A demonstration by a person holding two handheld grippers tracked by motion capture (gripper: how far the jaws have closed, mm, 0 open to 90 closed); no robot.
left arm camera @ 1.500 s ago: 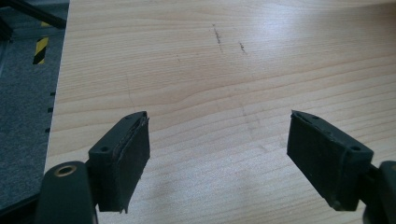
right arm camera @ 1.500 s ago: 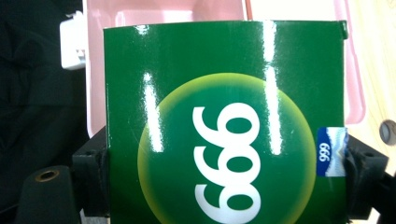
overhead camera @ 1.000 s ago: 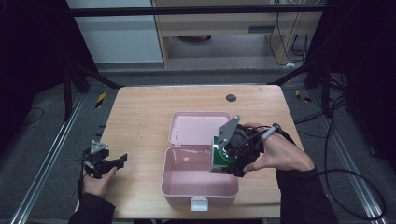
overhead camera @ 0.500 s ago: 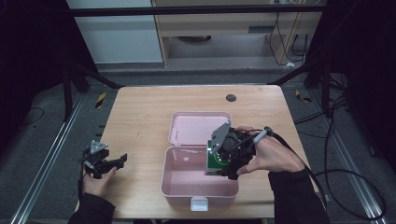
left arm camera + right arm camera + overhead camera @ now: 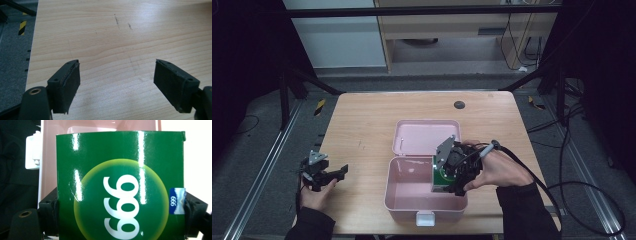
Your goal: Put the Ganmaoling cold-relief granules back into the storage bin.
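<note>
Green box held over the open pink case

Nearest us, our right tool is clamped on the green box (glossy, with white digits on a yellow-green disc) and holds it at the right wall of the pink case, whose lid lies open behind; at the near left of the table our left tool hovers, jaws wide apart, holding nothing.

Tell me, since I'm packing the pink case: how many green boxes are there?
1: the green box is clamped in the right gripper, over the open pink case, right side. More may be hidden behind the hand.
</note>
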